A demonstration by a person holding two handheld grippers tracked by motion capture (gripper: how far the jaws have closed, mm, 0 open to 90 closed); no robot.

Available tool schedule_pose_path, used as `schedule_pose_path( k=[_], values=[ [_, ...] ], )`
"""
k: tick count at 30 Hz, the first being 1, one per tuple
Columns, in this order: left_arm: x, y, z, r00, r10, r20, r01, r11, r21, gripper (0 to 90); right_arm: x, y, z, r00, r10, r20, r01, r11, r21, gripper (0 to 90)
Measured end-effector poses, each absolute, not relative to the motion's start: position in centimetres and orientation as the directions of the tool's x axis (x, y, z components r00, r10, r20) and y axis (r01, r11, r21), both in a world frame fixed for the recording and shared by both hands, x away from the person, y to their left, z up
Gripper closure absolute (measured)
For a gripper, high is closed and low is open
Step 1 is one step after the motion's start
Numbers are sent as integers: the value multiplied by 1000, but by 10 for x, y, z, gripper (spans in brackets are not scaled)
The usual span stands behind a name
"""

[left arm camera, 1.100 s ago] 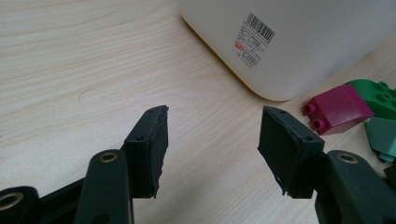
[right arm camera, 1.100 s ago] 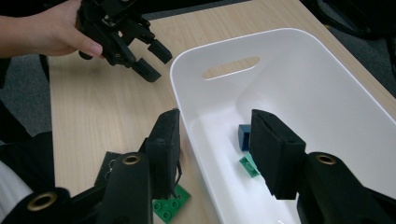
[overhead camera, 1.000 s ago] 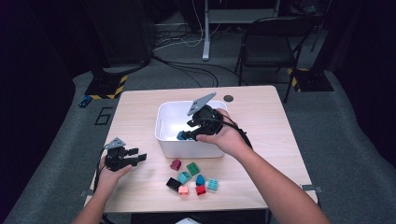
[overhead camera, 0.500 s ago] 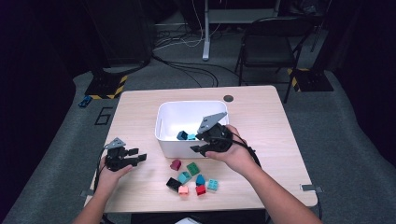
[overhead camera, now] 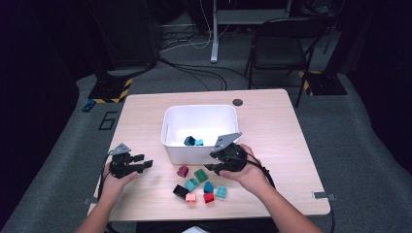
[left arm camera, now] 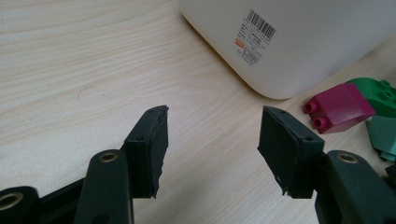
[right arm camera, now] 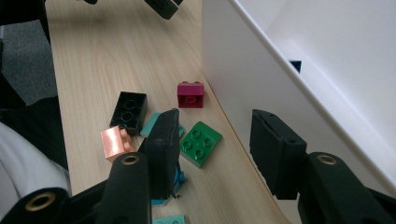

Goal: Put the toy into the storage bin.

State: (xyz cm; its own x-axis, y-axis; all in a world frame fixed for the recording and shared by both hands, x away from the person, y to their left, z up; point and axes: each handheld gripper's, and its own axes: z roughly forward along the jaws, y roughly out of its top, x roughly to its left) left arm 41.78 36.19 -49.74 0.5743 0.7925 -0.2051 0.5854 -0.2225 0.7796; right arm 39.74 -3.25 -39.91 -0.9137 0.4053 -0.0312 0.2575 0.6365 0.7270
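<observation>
**Right gripper back out of the bin, over the loose bricks**

The right gripper (overhead camera: 210,167) has come away from the white bin (overhead camera: 167,127): a second ago it hung over the bin's inside, and now it sits just outside the bin's near wall, above the heap of bricks. The left gripper (overhead camera: 145,163) has stayed put, well off to the bin's left.

From the high view, two bluish bricks (overhead camera: 193,141) lie inside the bin against its near wall. The rest lie scattered just in front of the bin: a magenta brick (overhead camera: 182,171) closest to the wall, a green brick (overhead camera: 200,175) beside it, a black brick (overhead camera: 180,191) and a red brick (overhead camera: 209,197) farther out.

In the left gripper view, the jaws stand spread with nothing between them, pointed at the bin's corner (left arm camera: 280,46); the magenta brick (left arm camera: 338,107) lies near that corner.

In the right gripper view, the jaws gape apart and empty, alongside the bin's wall (right arm camera: 243,88). The green brick (right arm camera: 200,142) lies just below them, the magenta brick (right arm camera: 190,94) touching or nearly touching the wall, the black brick (right arm camera: 128,109) and a pink brick (right arm camera: 114,143) farther from it.
</observation>
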Motion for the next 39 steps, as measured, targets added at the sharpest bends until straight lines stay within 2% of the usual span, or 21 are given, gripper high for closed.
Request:
schedule_pose_path(
  k=[22,39],
  values=[
    [417,361,-498,571,795,-206,585,-218,781,421,384,-21,-456,-924,383,18,288,663,691,527],
    [418,361,-498,570,796,-204,587,-221,779,421,381,-11,-485,-926,372,67,321,680,659,520]
  ],
)
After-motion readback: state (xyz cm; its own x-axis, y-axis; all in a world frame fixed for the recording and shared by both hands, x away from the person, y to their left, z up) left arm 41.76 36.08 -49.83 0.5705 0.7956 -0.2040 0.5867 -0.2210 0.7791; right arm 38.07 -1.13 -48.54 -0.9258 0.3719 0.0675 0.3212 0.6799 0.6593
